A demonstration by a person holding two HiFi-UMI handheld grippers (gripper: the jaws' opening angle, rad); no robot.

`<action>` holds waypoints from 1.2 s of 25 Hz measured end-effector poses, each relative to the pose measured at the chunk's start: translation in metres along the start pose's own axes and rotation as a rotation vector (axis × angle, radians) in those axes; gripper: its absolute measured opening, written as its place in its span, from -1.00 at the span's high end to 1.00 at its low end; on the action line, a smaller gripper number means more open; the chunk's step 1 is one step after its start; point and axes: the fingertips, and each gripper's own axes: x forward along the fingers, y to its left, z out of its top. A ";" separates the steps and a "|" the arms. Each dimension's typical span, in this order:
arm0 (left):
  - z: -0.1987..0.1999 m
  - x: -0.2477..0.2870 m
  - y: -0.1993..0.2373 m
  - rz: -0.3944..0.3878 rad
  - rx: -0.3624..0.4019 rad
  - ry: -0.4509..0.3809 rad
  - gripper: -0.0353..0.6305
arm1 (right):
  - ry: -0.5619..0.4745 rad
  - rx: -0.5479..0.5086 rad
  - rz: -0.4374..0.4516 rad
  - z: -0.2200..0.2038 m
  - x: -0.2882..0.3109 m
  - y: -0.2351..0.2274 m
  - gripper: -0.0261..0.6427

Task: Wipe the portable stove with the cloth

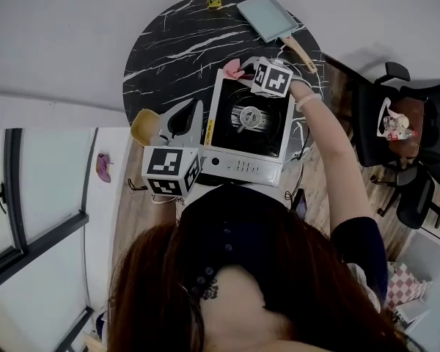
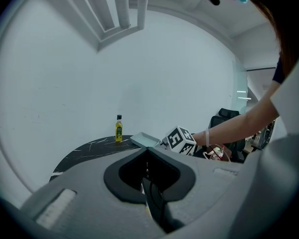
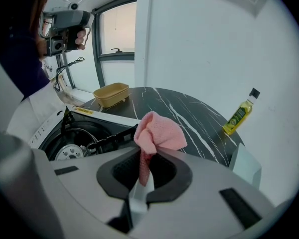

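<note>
Dark navy sleeves, long hair, a grey gripper at each hand.
Shows long reddish-brown hair and wears a dark navy short-sleeved top, with a thin pale band round the right wrist. Ends in a grey moulded-plastic left gripper and a matching grey right gripper, each topped with a white cube printed with black square markers. Has a smooth grey shell behind each pair of jaws, cut by a black-lined scalloped opening, with pale rectangular insets on the left shell and dark ones on the right.
</note>
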 end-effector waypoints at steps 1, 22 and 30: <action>0.000 0.000 0.000 0.000 0.001 0.000 0.86 | 0.006 -0.003 0.003 -0.001 -0.001 0.000 0.82; 0.000 0.002 -0.009 -0.022 0.007 -0.001 0.86 | 0.082 0.028 0.031 -0.035 -0.022 0.001 0.82; 0.001 0.002 -0.010 -0.024 0.008 -0.004 0.86 | 0.084 0.034 0.036 -0.044 -0.028 0.004 0.82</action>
